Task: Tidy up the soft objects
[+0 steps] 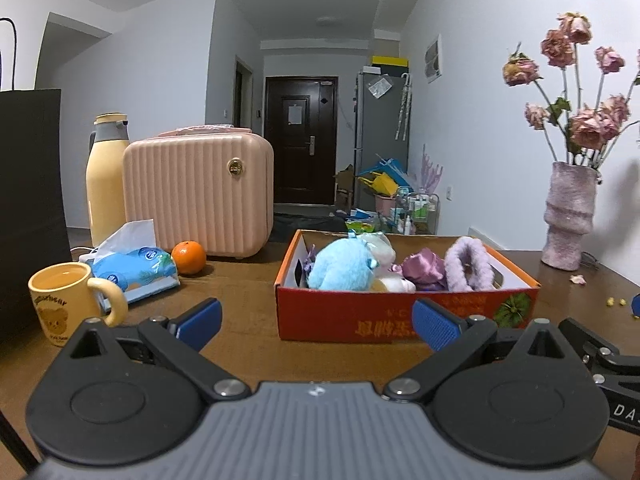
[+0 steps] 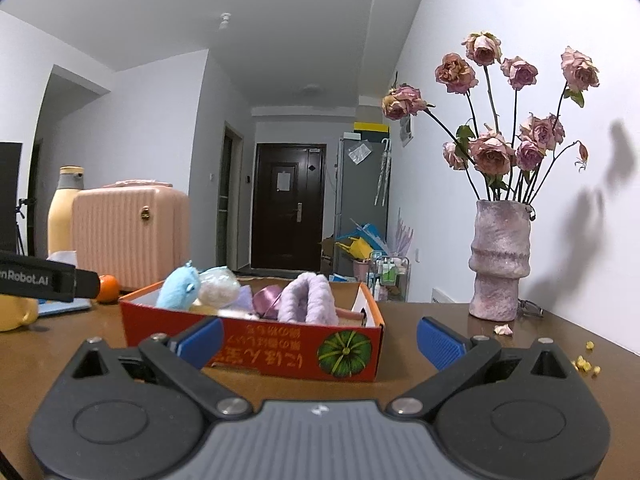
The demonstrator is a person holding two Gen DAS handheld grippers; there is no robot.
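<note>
Left wrist view: left gripper (image 1: 316, 322) and right gripper (image 2: 318, 338) spread empty; blue plush toy (image 1: 342, 266), 12 o'clock in orange box (image 1: 400, 312), looks light, compressible—pinch its body.

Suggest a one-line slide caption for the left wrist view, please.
Open left gripper faces red box of soft toys on wooden table.

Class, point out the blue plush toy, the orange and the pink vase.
blue plush toy (image 1: 340, 266), left wrist view, middle of its body.
orange (image 1: 189, 257), left wrist view, centre of the fruit.
pink vase (image 2: 500, 260), right wrist view, mid-body.
</note>
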